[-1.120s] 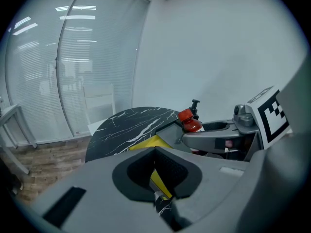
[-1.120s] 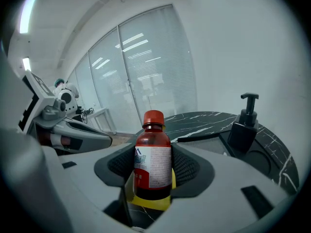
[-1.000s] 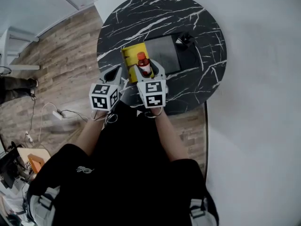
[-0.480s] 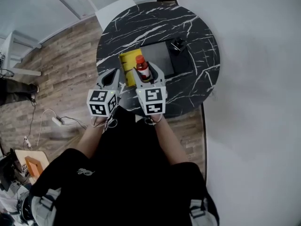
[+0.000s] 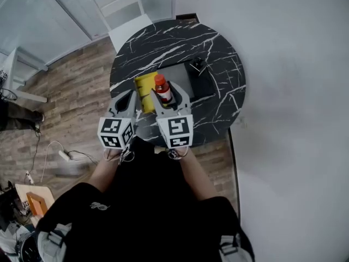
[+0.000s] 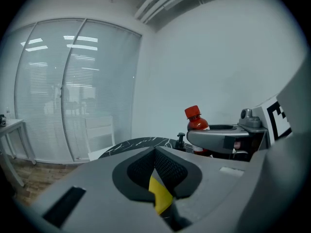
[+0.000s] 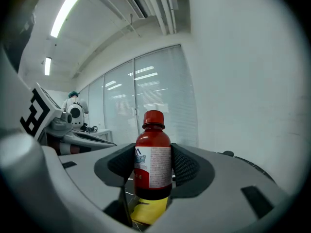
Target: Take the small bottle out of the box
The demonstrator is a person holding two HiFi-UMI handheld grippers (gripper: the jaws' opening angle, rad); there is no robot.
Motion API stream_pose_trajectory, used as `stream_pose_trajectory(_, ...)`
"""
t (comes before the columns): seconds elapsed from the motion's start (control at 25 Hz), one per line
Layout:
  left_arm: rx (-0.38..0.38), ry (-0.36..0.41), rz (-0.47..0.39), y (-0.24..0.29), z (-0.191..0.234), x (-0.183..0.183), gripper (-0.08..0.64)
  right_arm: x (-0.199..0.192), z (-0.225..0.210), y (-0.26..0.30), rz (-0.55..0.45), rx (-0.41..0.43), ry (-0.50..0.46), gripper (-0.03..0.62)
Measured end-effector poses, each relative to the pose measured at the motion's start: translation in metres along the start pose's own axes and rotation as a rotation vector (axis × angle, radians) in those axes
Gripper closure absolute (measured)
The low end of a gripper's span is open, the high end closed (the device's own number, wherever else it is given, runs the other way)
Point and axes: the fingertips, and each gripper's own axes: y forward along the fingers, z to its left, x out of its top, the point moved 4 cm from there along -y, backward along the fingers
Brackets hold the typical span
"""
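Observation:
The small red bottle (image 5: 162, 89) with a red cap and white label stands upright between the jaws of my right gripper (image 5: 166, 96), which is shut on it. In the right gripper view the bottle (image 7: 153, 159) fills the middle, with the yellow box (image 7: 148, 210) below it. That box (image 5: 144, 85) lies on the black marble table (image 5: 218, 64), just left of the bottle. My left gripper (image 5: 127, 99) hovers at the box's near left side with its pads together (image 6: 155, 161). A sliver of yellow box (image 6: 161, 198) shows low between its fingers.
A dark mat (image 5: 184, 76) lies beside the box, with a small black pump bottle (image 5: 197, 65) at its far corner. A white chair (image 5: 122, 7) stands beyond the table. Wood floor with cables lies to the left; a white wall runs along the right.
Both grippers and the bottle have risen and come back toward me, so the table looks smaller. The bottle now sits beside the box rather than over it. The box stayed down.

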Motion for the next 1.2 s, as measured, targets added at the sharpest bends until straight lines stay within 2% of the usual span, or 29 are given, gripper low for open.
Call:
stream_pose_trajectory(0.72,0.010,0.064,-0.229,-0.031,-0.006,0.085,0.561,0.100,0.003,-0.028,-0.255,0.007,-0.051,0.380)
stream_pose_trajectory(0.92,0.021,0.076,-0.274,-0.038,-0.004,0.102,0.561,0.115,0.006,-0.031,-0.288,0.008,-0.074,0.380)
stream_pose_trajectory(1.2,0.044,0.075,-0.300,-0.044,0.003,0.108,0.561,0.127,0.010,-0.034,-0.326,0.003,-0.120,0.380)
